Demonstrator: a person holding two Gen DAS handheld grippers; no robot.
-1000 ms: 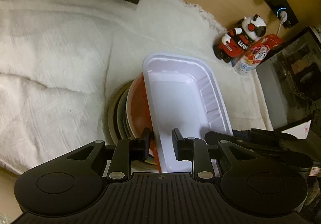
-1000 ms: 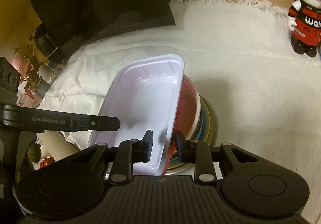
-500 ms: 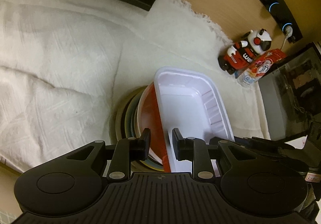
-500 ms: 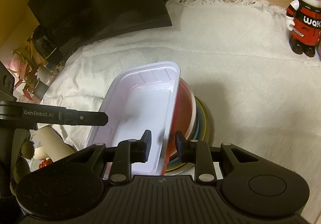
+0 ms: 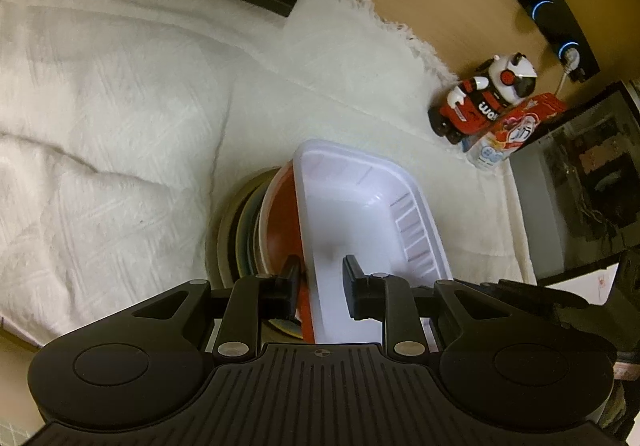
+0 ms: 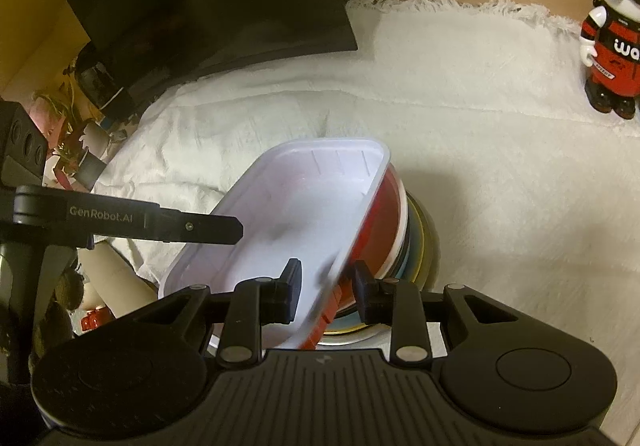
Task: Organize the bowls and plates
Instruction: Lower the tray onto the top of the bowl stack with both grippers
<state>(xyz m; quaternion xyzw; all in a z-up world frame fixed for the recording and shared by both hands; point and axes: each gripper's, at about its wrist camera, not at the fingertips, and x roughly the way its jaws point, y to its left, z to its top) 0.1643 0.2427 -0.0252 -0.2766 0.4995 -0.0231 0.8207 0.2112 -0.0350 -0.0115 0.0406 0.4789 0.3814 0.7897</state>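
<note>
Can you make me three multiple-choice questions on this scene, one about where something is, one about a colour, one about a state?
1. Where is the white tray?
A. on the stack of dishes
B. under the stack
C. beside the toy robot

2. What colour is the bowl right under the tray?
A. green
B. red
C. black

3. How does the tray sit?
A. upside down
B. folded
C. open side up

Answers:
1 A, it rests atop the stack of dishes.
2 B, red shows along the tray's edge.
3 C, its hollow inside is visible.

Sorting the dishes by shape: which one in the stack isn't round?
The white tray on top: it is rectangular, while the red bowl and the dishes under it are round.
</note>
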